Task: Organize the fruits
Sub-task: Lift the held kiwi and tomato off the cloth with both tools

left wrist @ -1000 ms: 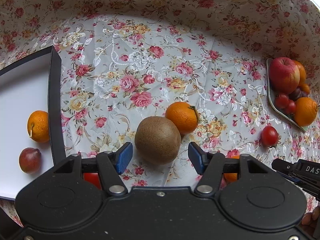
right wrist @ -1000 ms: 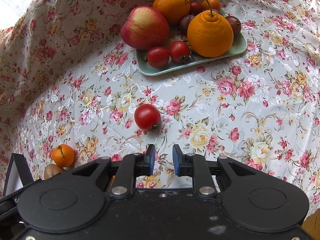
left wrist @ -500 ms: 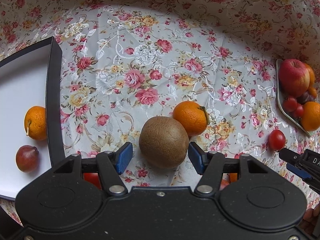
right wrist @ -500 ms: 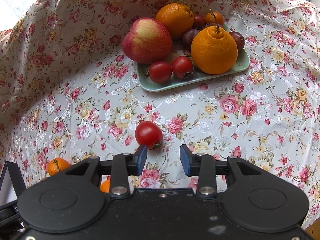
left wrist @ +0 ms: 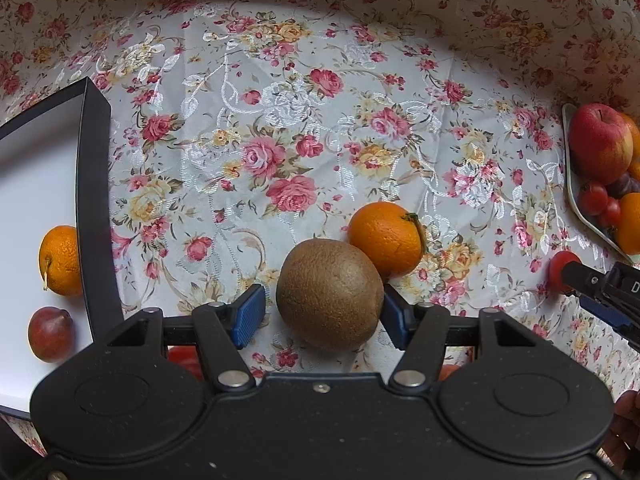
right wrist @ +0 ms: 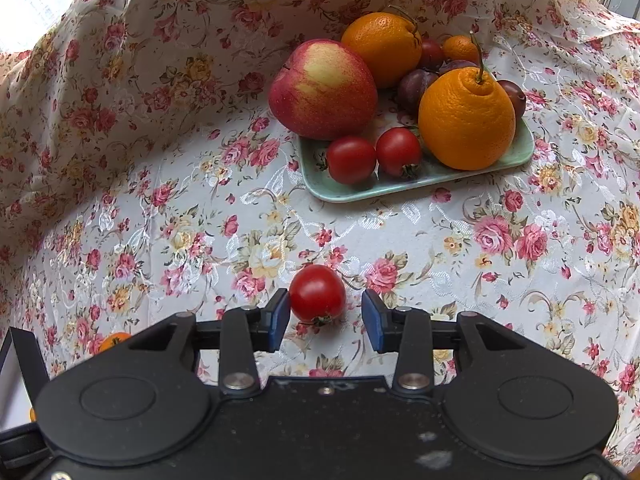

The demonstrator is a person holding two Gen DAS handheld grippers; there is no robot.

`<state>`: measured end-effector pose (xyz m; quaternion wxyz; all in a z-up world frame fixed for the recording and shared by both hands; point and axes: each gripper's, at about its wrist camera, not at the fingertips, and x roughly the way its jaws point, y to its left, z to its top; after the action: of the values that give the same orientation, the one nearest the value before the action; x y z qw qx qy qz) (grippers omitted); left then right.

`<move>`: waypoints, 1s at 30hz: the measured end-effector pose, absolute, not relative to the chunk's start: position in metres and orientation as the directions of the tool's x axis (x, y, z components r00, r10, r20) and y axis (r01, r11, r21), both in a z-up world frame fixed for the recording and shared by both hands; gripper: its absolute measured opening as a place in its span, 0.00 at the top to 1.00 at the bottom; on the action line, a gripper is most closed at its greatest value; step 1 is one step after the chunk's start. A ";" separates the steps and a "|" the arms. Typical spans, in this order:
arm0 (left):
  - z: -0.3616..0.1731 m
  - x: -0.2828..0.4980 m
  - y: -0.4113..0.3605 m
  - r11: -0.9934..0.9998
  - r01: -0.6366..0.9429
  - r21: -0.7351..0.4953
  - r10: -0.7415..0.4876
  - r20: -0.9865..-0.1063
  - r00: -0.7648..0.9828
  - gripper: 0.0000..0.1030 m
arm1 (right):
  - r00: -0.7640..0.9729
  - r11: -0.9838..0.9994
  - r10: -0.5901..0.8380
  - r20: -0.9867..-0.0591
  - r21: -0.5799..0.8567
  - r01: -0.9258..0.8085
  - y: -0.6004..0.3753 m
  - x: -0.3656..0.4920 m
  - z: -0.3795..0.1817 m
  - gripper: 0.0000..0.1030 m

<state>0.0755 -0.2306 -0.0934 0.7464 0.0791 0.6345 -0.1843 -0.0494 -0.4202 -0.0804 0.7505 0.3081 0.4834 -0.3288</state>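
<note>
In the left wrist view a brown kiwi [left wrist: 330,294] lies on the floral cloth between the blue pads of my left gripper [left wrist: 325,316], which is open around it. An orange [left wrist: 386,239] touches the kiwi's far right side. In the right wrist view a loose red tomato [right wrist: 317,294] sits between the pads of my open right gripper [right wrist: 325,322], close to the left pad. Beyond it a green plate [right wrist: 420,182] holds an apple [right wrist: 322,88], two tomatoes, oranges and plums.
A white tray with a black rim [left wrist: 94,208] at the left holds a small orange [left wrist: 60,260] and a plum [left wrist: 50,334]. The right gripper's tip [left wrist: 592,280] shows at the left view's right edge, beside the tomato. The cloth rises behind like a wall.
The left gripper moved forward so the kiwi now lies between its pads. The right gripper opened and advanced until the tomato sits between its pads.
</note>
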 end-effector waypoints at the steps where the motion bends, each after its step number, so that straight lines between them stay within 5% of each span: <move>1: -0.094 0.076 -0.232 0.919 0.378 -0.114 -0.174 -0.977 0.128 0.38 | 0.315 0.595 -0.195 -0.929 0.144 0.791 -0.420 -0.048 -0.081 0.59; 13: -0.100 0.079 -0.249 0.898 0.432 -0.087 -0.158 -0.979 0.130 0.38 | 0.285 0.619 -0.205 -0.936 0.102 0.779 -0.419 -0.032 -0.096 0.58; 17: -0.100 0.079 -0.248 0.895 0.435 -0.100 -0.168 -0.978 0.121 0.43 | 0.280 0.643 -0.239 -0.930 0.065 0.763 -0.415 -0.029 -0.095 0.65; 30: -0.079 0.075 -0.226 0.900 0.414 -0.137 -0.199 -0.974 0.111 0.44 | 0.321 0.617 -0.207 -0.924 0.132 0.776 -0.416 -0.041 -0.076 0.65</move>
<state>0.0753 -0.2261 -0.0795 0.7404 0.0849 0.6339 -0.2069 -0.0412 -0.4158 -0.0757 0.7577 0.2941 0.4839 -0.3244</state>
